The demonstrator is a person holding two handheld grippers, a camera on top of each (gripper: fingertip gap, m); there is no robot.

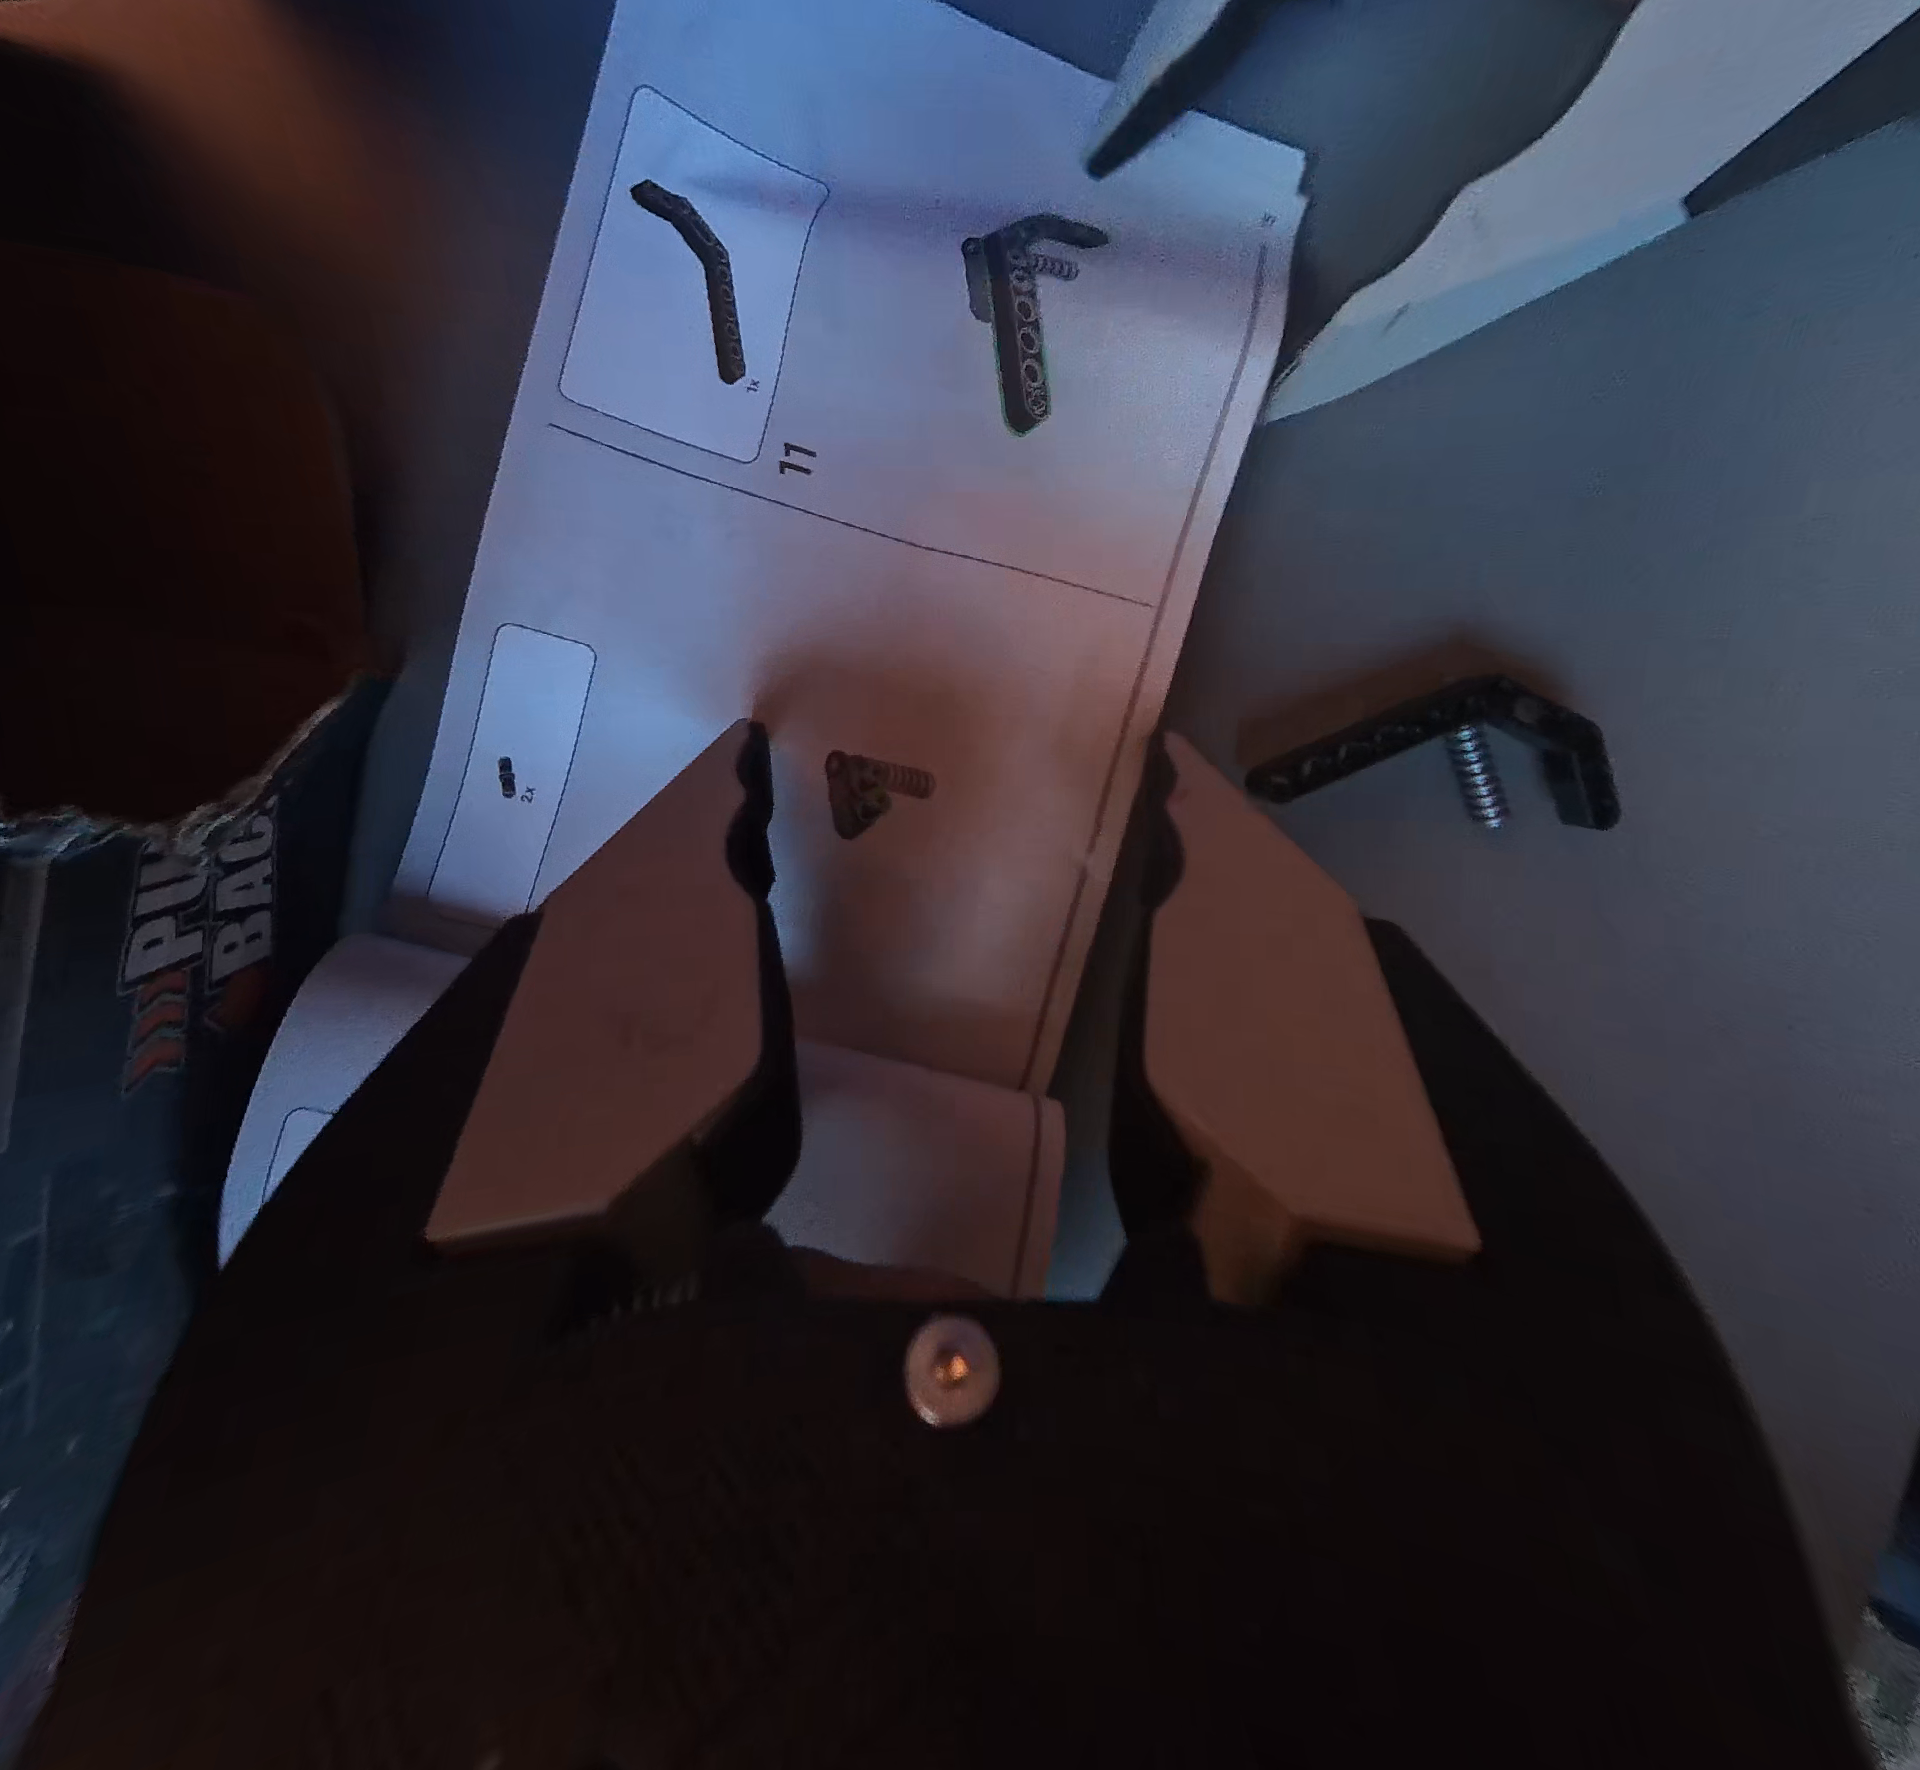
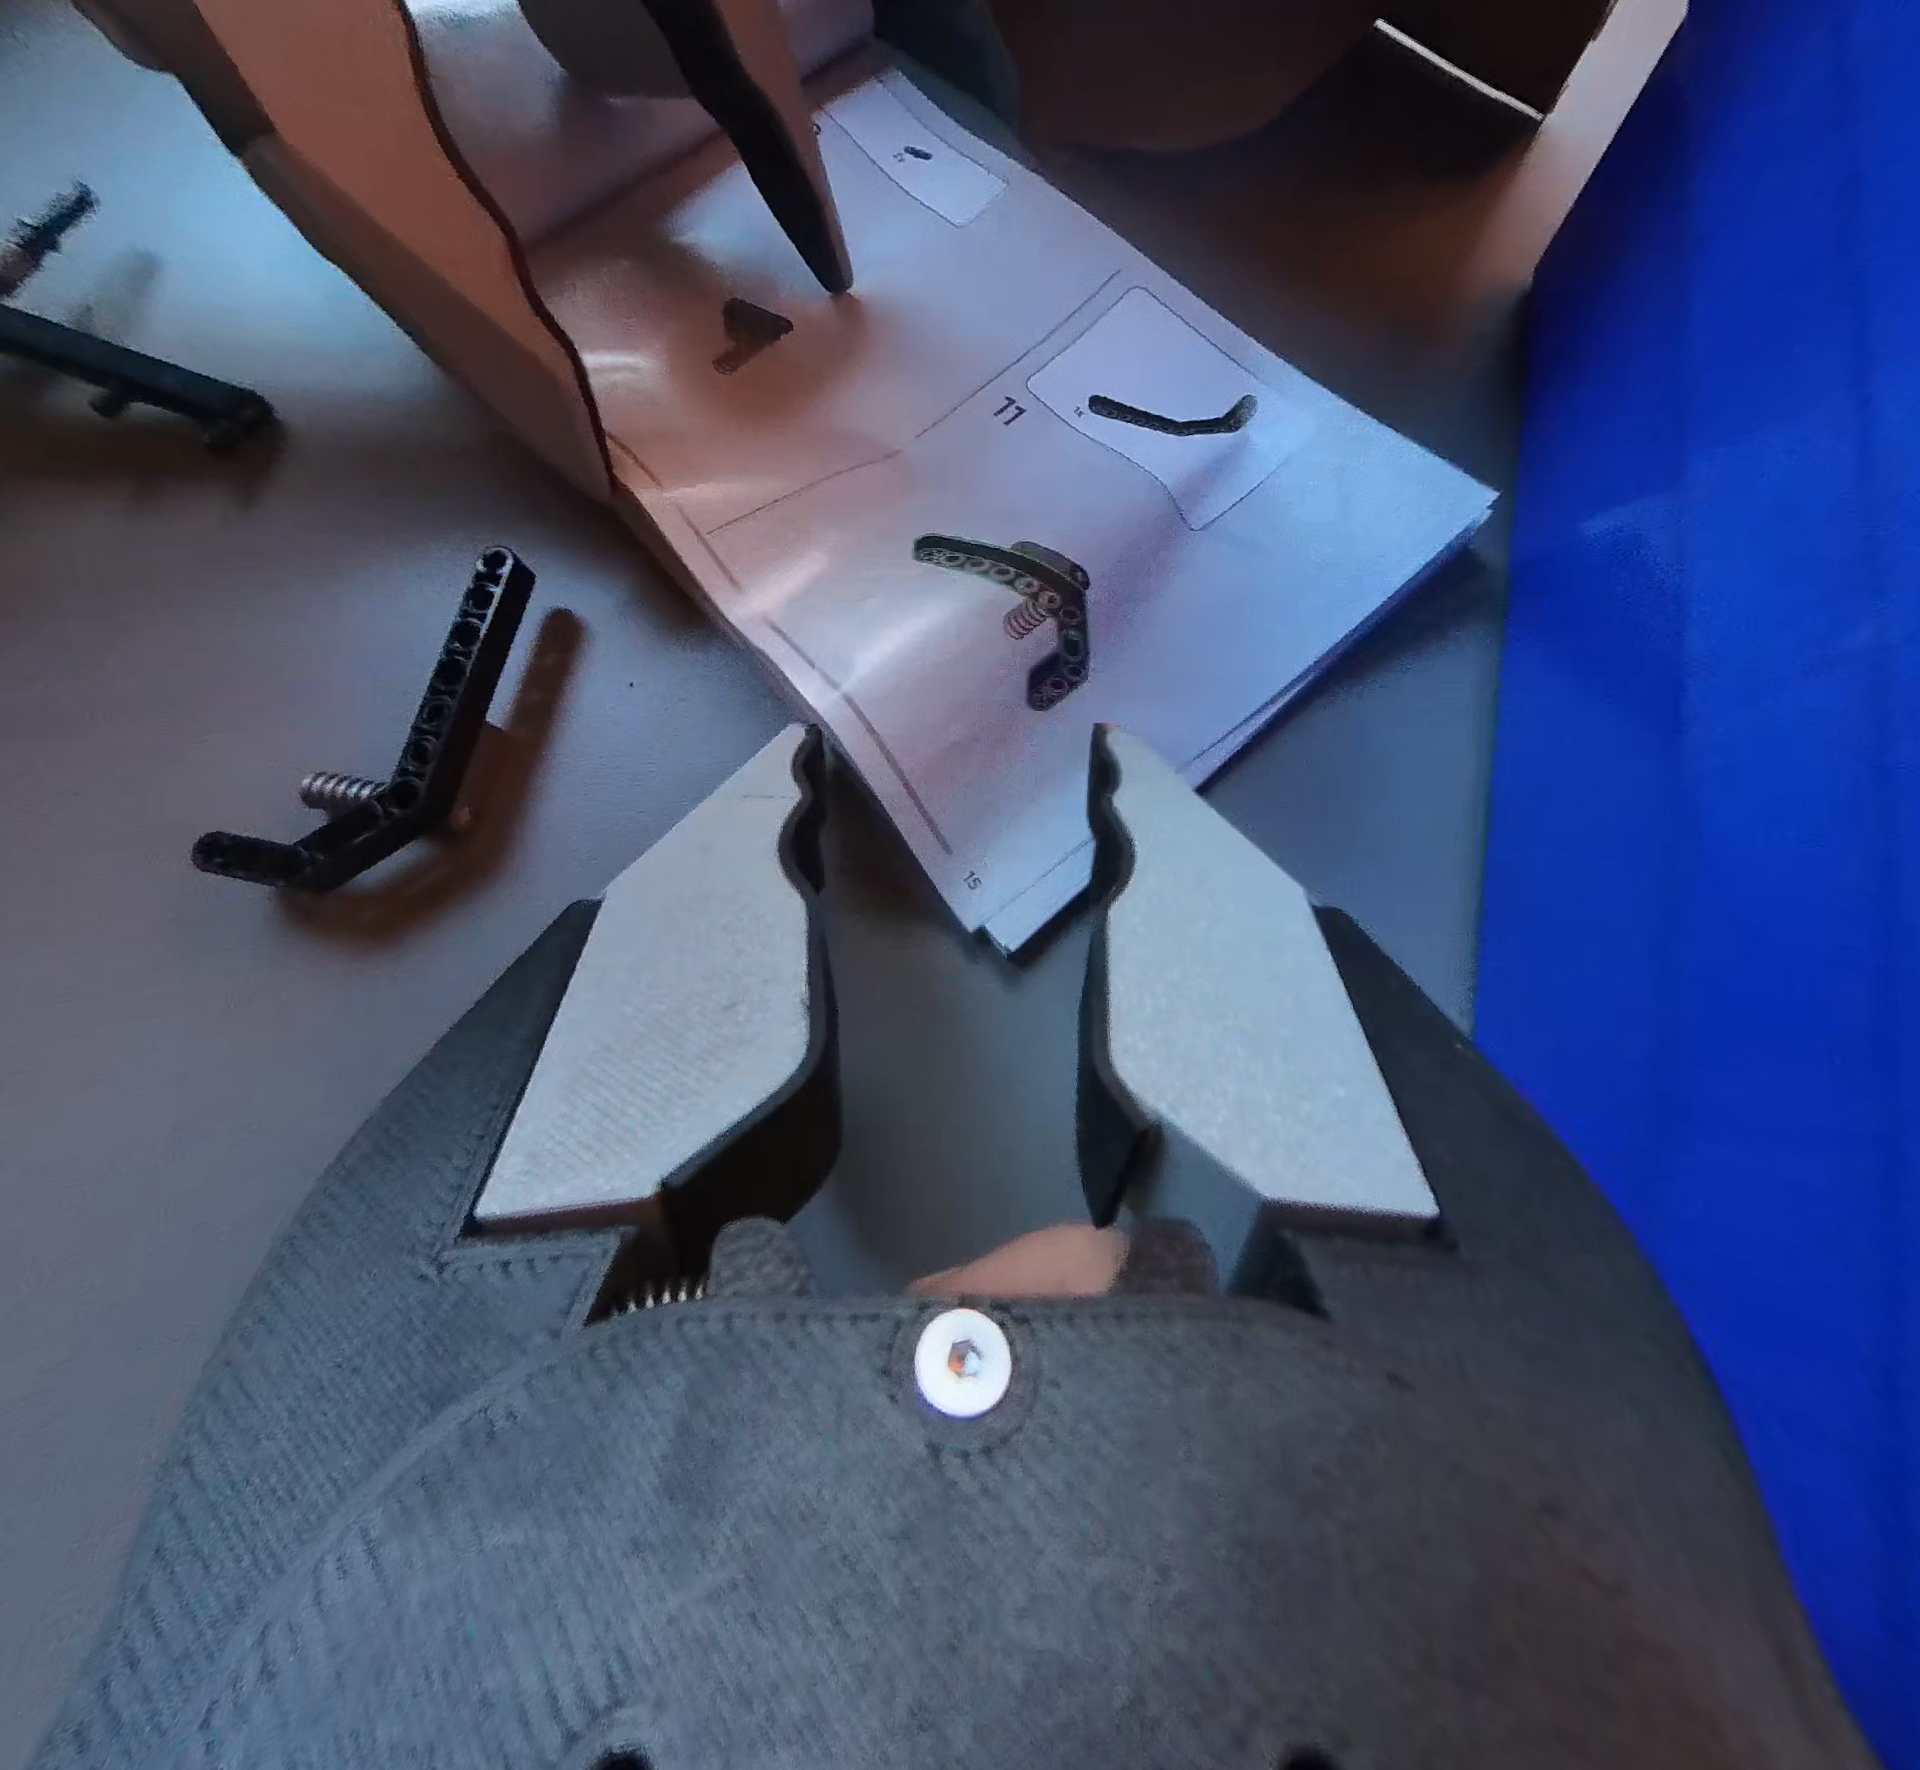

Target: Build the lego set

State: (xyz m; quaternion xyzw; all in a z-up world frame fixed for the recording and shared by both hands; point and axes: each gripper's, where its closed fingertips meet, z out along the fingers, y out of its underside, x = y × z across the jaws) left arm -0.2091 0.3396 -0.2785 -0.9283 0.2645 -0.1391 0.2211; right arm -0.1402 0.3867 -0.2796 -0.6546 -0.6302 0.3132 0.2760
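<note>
An open instruction booklet (image 1: pixel 935 525) lies on the grey table. My left gripper (image 1: pixel 961 785) is open and empty, with its tan fingers straddling the lower page. In the right wrist view one left fingertip (image 2: pixel 831 276) touches the booklet (image 2: pixel 935 473). My right gripper (image 2: pixel 956 785) is open and empty, over the booklet's near corner. It also shows in the left wrist view (image 1: pixel 1184 286), at the page's far edge. A black bent beam with a metal spring (image 1: pixel 1455 754) lies on the table beside the booklet, left of my right gripper (image 2: pixel 416 764).
The set's cardboard box (image 1: pixel 125 941) stands left of the booklet, and it shows at the far end in the right wrist view (image 2: pixel 1195 6). A blue cloth (image 2: pixel 1714 785) lies along the right. Another black beam piece (image 2: pixel 135 380) lies at the far left.
</note>
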